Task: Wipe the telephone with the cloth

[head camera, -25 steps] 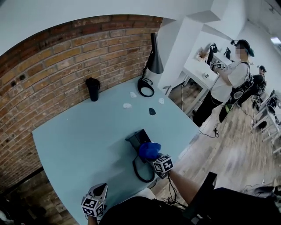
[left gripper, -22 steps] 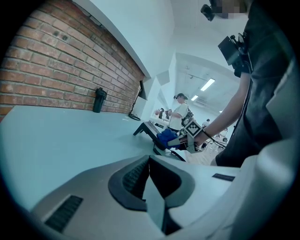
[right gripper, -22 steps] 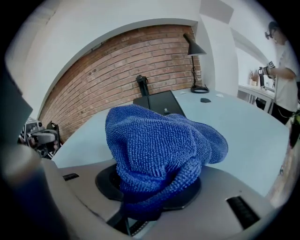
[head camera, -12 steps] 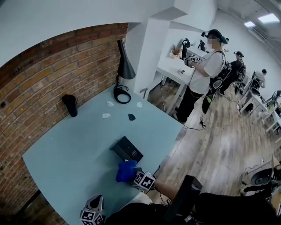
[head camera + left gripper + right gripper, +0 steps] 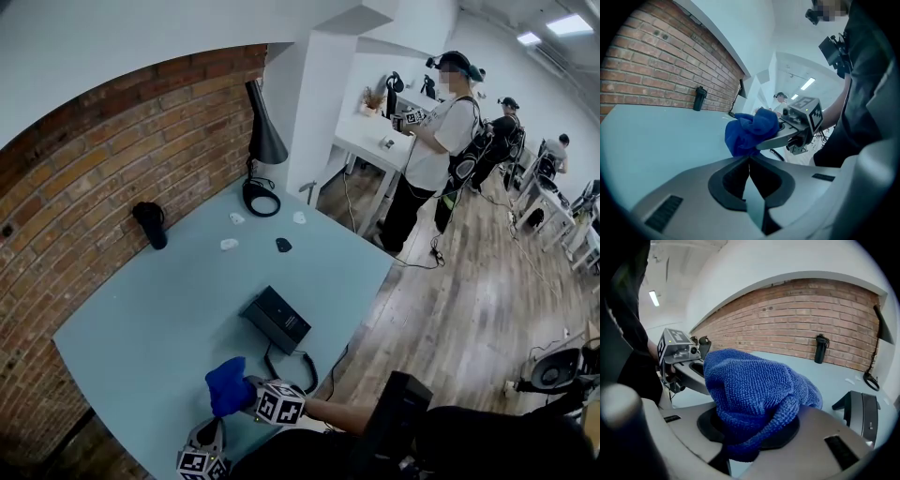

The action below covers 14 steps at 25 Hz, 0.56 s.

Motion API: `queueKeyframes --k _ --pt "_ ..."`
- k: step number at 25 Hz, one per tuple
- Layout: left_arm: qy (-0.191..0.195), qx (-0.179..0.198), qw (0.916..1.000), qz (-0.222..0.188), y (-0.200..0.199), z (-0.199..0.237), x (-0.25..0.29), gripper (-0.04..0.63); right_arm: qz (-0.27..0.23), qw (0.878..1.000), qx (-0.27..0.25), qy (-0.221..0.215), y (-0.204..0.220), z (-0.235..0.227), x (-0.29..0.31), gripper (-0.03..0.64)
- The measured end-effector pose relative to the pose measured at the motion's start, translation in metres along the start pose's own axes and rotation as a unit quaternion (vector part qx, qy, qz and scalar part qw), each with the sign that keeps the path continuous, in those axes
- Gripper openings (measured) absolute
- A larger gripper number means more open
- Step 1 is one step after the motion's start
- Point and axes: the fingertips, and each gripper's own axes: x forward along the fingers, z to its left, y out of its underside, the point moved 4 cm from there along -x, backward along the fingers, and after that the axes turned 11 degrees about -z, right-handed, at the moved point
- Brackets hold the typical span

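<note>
One table (image 5: pixel 141 309), pale blue, is set against a brick wall (image 5: pixel 84 159). One phone (image 5: pixel 277 320), a black wedge-shaped box, is placed near the table's near edge; a handset cannot be made out. The phone is judged rigid and fairly light, likely to slide under a wipe, so it would best be steadied at a side edge while the sloped top is rubbed. One cloth (image 5: pixel 754 394), blue and nubbly, is held bunched over the table, on the near side of the phone and apart from it. The cloth is judged soft, light and limp, and it is well taken by a gathered fold, as it is held here. Two grippers are counted. The right gripper (image 5: pixel 242 390) is clamped on the cloth, most of which bulges out past the jaws. The jaws of the left gripper (image 5: pixel 749 158) are pressed together at the tips with nothing between them, and they are pointed at the cloth from close by. Farther back, one lamp (image 5: pixel 262 141), one dark bottle (image 5: pixel 150 225), three small white scraps (image 5: pixel 230 245) and one small dark object (image 5: pixel 284 245) are counted.
</note>
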Motion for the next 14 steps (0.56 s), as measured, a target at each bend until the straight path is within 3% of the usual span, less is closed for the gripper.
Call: queueKeyframes --k 14 --pt "-0.006 -0.006 0.9999 0.006 0.005 0.010 -0.004 0.000 0.018 1.000 0.015 -0.004 0.013 0.012 0.006 0.147"
